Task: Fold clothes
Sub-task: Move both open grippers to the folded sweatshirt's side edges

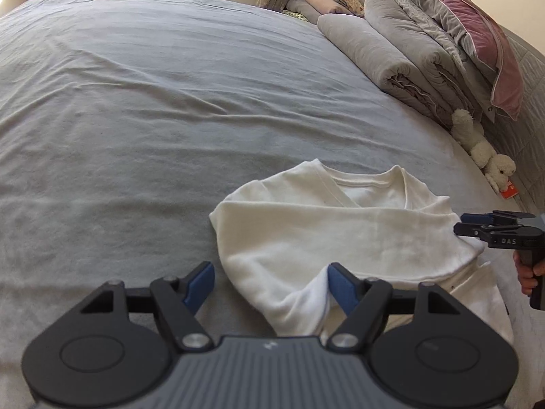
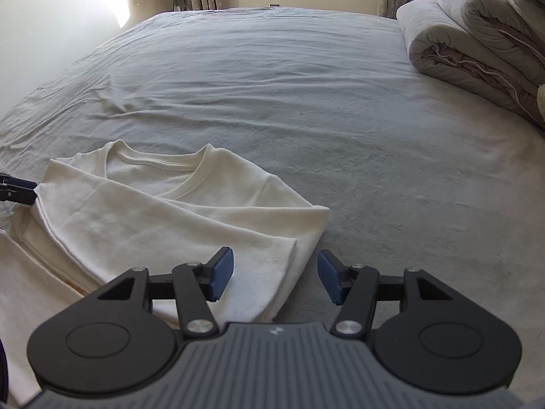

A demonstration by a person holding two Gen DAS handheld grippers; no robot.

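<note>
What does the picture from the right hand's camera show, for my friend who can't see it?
A white sweatshirt lies partly folded, sleeves crossed over its front, on a grey bed sheet. The right claw is open just above the garment's near edge, gripping nothing. Rolled grey bedding sits at the far right.

A folded shirt (image 1: 340, 231) is lying on the bed (image 1: 170, 102) near its front edge. Rolled quilts (image 1: 402, 51) and a pillow (image 1: 477, 27) are sitting stacked at the bed's far right, with a plush toy (image 1: 483, 150) lying just before them.
</note>
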